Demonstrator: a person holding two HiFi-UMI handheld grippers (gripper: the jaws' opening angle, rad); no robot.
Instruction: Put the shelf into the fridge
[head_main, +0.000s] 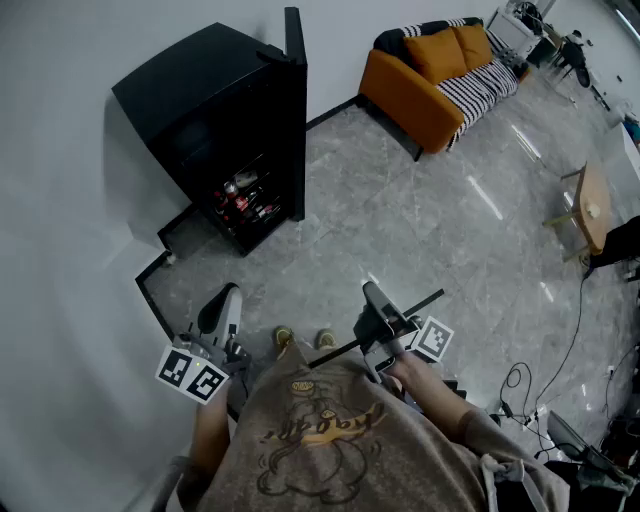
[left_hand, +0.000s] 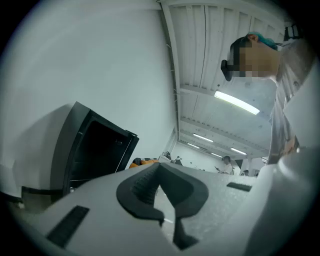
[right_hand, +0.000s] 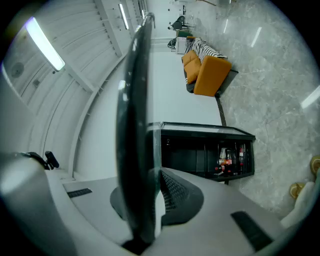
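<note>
Head view: The person stands on a grey stone floor (head_main: 430, 220), facing a black fridge (head_main: 205, 105) set against the white wall. The fridge door (head_main: 295, 100) stands open, and bottles (head_main: 245, 198) sit low inside. An orange sofa (head_main: 425, 80) stands along the wall to the right, well apart from the fridge. The left gripper (head_main: 229, 294) is held low at the person's left side. The right gripper (head_main: 373, 291) carries the shelf (head_main: 428, 299), which shows as a thin dark line running across in front of the person's body. The shelf is well short of the fridge.

Left gripper view: The left gripper's dark pads are drawn together with only a slit between them, and nothing is held. The open fridge stands beyond, to the left.

Right gripper view: The right gripper's jaws are clamped on the shelf's edge. The shelf is a dark-rimmed pane seen edge-on, rising straight out from the jaws. The open fridge with its bottles lies behind it.
</note>
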